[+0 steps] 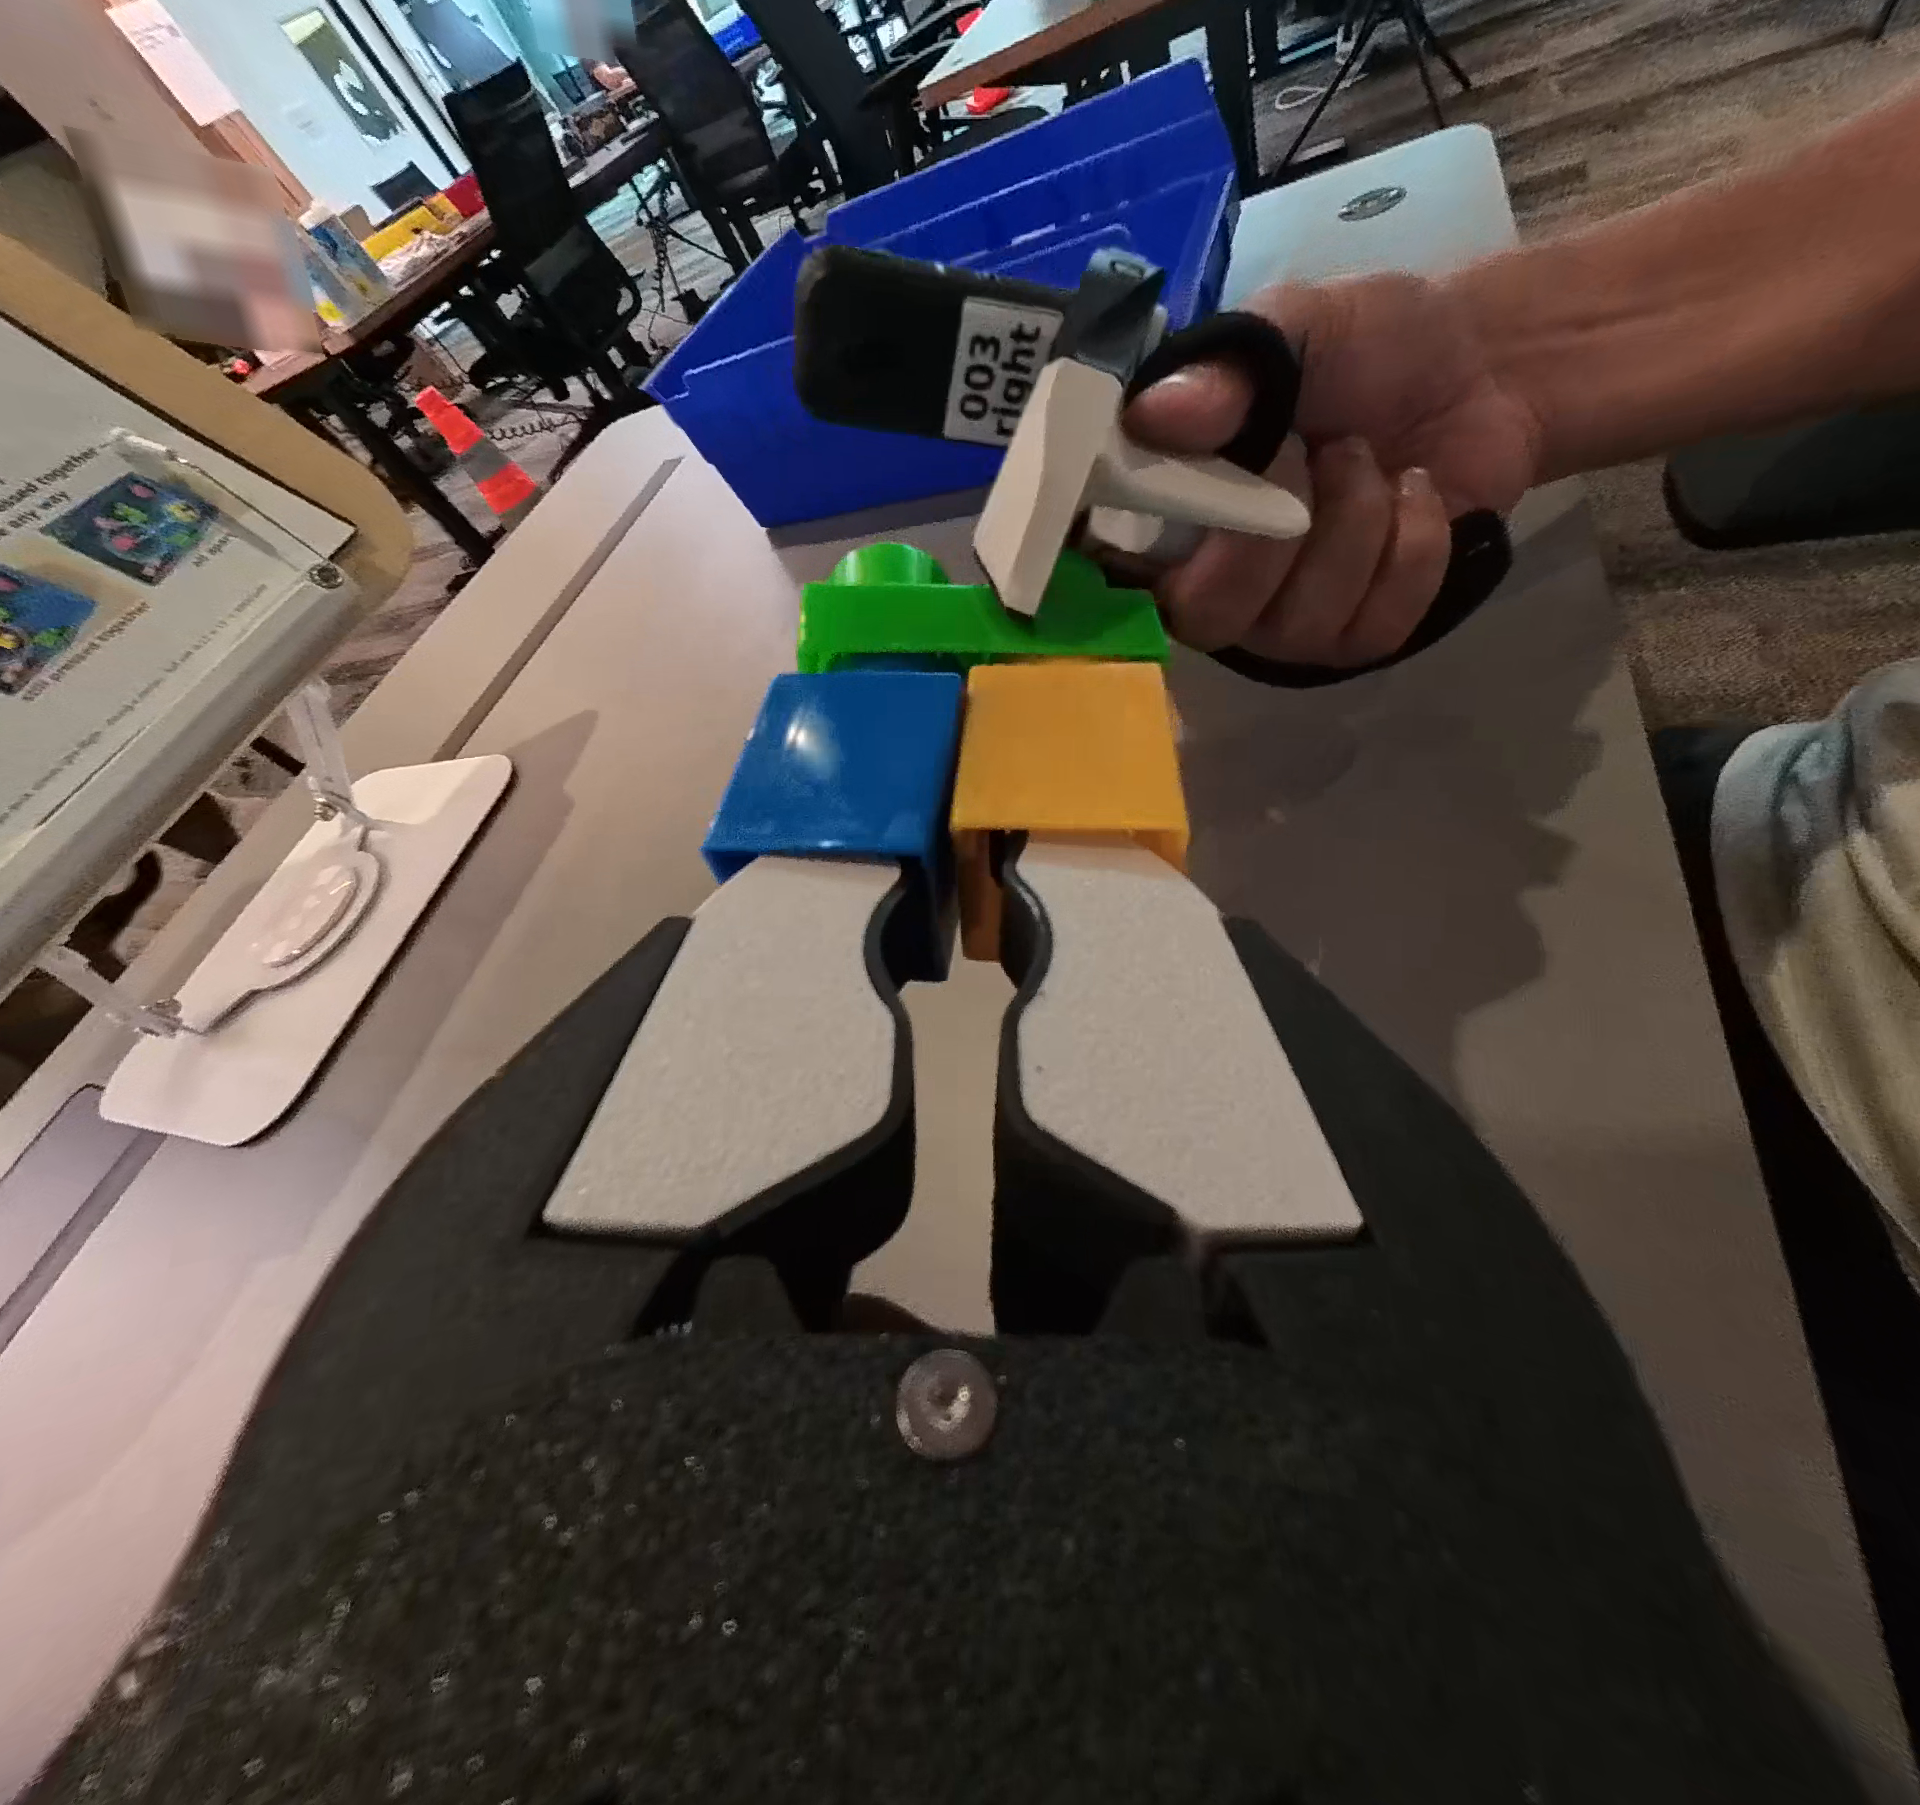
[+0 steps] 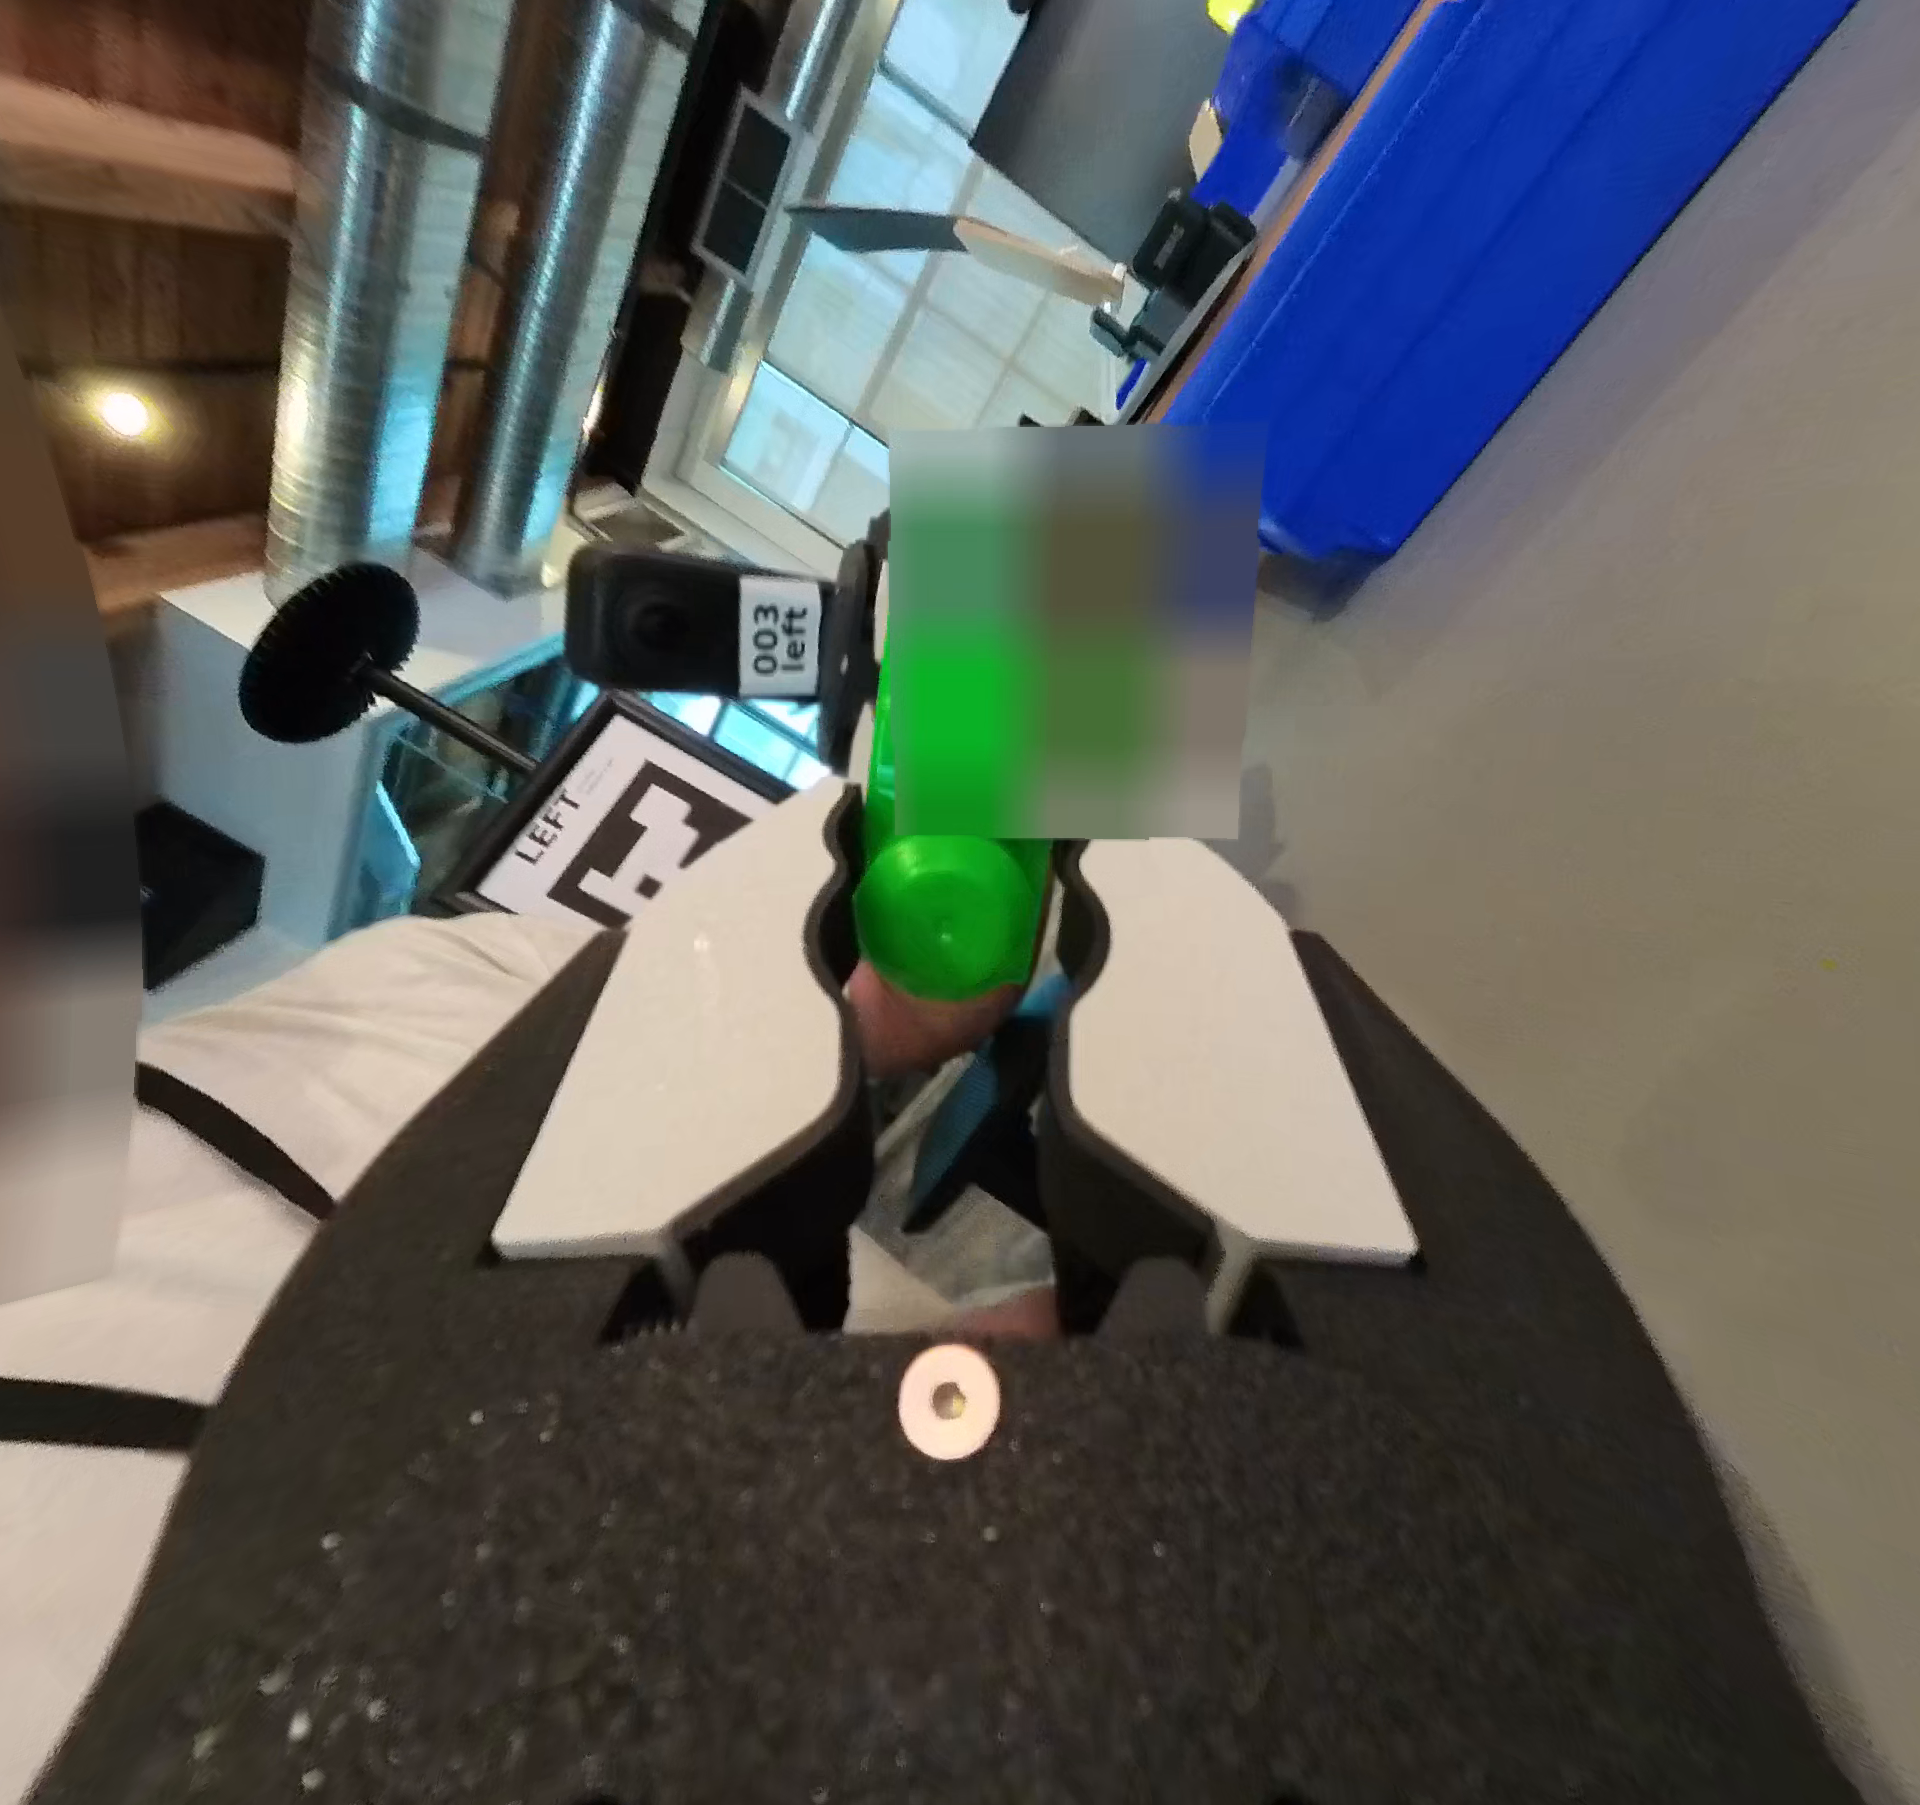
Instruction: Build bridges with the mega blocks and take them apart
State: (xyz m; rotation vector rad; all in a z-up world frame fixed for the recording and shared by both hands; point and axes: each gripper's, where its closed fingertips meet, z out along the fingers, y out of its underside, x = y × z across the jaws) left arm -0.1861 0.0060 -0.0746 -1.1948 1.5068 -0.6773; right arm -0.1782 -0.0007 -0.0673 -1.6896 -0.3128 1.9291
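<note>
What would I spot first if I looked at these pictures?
The bright blocks in the middle of the grey table: a blue block and a yellow block side by side, capped by a long green block. The left claw pokes into the blue and yellow pair from the near side, while the right claw pinches the green one. Behind them sits a big blue bin.

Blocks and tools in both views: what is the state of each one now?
Green block: on its side, gripped by the right tool.
Blue block: against the yellow block, left tool inserted.
Left tool: one finger inside each block.
Blue bin: open.
</note>
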